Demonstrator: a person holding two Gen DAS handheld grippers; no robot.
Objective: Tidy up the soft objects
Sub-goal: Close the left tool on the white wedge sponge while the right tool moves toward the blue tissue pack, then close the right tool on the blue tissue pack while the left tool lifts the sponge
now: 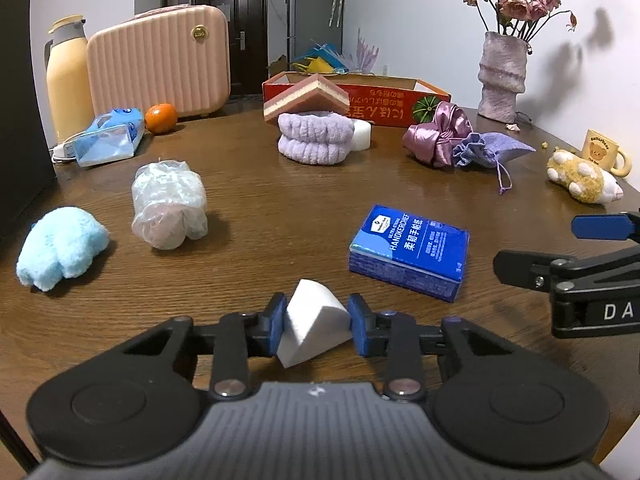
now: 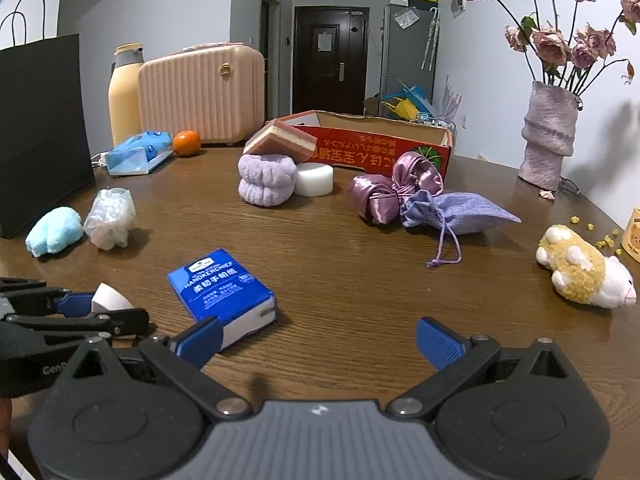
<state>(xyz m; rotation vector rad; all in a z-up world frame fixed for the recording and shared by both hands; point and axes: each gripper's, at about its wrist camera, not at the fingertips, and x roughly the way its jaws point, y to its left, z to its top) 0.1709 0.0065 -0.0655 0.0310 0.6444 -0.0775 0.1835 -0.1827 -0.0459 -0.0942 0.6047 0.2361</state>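
Observation:
My left gripper (image 1: pixel 318 326) is shut on a white wedge sponge (image 1: pixel 310 326), which also shows in the right wrist view (image 2: pixel 110 298), low over the brown table (image 1: pixel 280 208). My right gripper (image 2: pixel 316 340) is open and empty; its left finger sits beside a blue handkerchief pack (image 2: pixel 222 290), also in the left wrist view (image 1: pixel 412 250). Farther back lie a light blue fluffy toy (image 1: pixel 60 248), a plastic-wrapped bundle (image 1: pixel 170 204), a purple towelling band (image 1: pixel 316 138), a layered sponge (image 1: pixel 306 98), a round white sponge (image 2: pixel 314 179), a pink satin pouch (image 2: pixel 394 186), a lilac drawstring bag (image 2: pixel 456 210) and a yellow plush (image 2: pixel 584 270).
A red cardboard box (image 2: pixel 380 142) stands open at the back centre. A pink case (image 1: pixel 160 60), a flask (image 1: pixel 68 80), a tissue pack (image 1: pixel 112 136) and an orange (image 1: pixel 161 118) stand back left. A black bag (image 2: pixel 40 128) is at the left, a flower vase (image 2: pixel 550 136) and a mug (image 1: pixel 604 152) right.

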